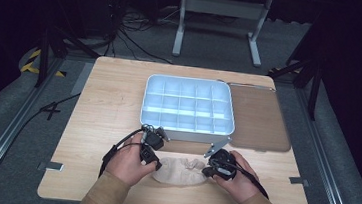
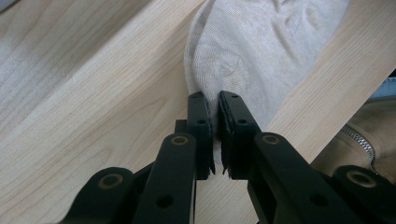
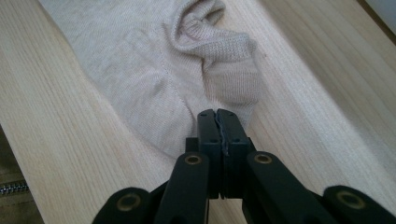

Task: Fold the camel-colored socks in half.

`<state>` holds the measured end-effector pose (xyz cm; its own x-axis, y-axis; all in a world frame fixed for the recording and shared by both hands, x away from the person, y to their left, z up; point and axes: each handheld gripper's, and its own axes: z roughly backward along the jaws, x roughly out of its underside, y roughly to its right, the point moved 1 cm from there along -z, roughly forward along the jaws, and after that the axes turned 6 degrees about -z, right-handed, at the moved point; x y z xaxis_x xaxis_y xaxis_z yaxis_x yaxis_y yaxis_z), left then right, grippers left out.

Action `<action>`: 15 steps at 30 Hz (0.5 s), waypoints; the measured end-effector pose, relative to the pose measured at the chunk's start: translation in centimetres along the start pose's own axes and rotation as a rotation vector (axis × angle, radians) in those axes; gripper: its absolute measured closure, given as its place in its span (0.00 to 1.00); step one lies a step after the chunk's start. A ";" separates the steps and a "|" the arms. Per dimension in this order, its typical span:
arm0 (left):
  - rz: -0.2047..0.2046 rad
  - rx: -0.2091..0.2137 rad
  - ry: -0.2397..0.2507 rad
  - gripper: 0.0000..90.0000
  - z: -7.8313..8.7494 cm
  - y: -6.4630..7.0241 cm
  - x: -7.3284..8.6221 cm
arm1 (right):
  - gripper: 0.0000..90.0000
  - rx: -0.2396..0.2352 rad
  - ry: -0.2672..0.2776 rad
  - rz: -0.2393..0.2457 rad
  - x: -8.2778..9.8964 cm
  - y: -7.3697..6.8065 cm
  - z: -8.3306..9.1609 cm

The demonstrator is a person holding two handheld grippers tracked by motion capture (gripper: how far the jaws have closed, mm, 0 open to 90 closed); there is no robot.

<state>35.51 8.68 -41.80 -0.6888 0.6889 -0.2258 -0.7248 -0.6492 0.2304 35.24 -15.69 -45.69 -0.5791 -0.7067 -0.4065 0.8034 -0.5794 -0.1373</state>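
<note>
High view: You lean over the desk (image 1: 103, 104) with both grippers down on a beige sock (image 1: 181, 171) lying flat near the front edge, your left gripper (image 1: 153, 149) at one end, your right gripper (image 1: 213, 166) at the other.
Beyond the jaws: A white compartment tray (image 1: 188, 106) sits just past the sock, with a brown mat (image 1: 260, 119) touching the tray's far side.
Left gripper view: Your left jaws are clenched on the sock's edge; a thin fold of knit fabric (image 2: 252, 51) sits pinched between the pads, and the rest of the sock spreads ahead of the jaws across the wood.
Right gripper view: Your right jaws are pressed fully together at the sock's rim, just below the ribbed cuff (image 3: 229, 70); whether any fabric is caught between them cannot be told. The sock's body fans out ahead and to the left of the jaws.
</note>
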 end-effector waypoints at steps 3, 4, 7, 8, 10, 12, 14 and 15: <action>-0.008 0.005 0.020 0.93 0.3 0.2 -0.2 | 1.00 -0.001 -0.002 -0.003 0.0 0.0 0.0; -0.014 0.004 0.022 0.93 0.4 0.3 -0.3 | 1.00 -0.003 -0.007 -0.007 0.0 0.1 0.0; -0.026 0.013 0.037 0.93 0.4 0.6 -0.6 | 1.00 0.007 -0.017 -0.007 -0.2 -0.1 -0.1; -0.037 0.018 0.040 0.93 0.5 0.7 -0.7 | 1.00 0.018 -0.019 -0.004 -0.2 -0.2 -0.1; -0.042 0.021 0.059 0.93 0.6 1.0 -0.9 | 1.00 0.036 -0.023 -0.002 -0.2 -0.5 -0.1; -0.050 0.030 0.067 0.93 0.8 1.1 -1.0 | 1.00 0.045 -0.024 0.004 -0.3 -0.6 -0.1; -0.053 0.030 0.073 0.93 1.0 1.3 -1.2 | 1.00 0.052 -0.022 0.005 -0.2 -0.7 -0.1; -0.054 0.032 0.081 0.93 1.0 1.4 -1.2 | 1.00 0.054 -0.023 0.004 -0.2 -0.7 -0.1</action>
<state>35.41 7.27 -40.23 -0.6481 0.6935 -0.3145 -0.7613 -0.6001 0.2455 34.82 -15.06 -45.60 -0.5793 -0.7181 -0.3858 0.7975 -0.5971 -0.0862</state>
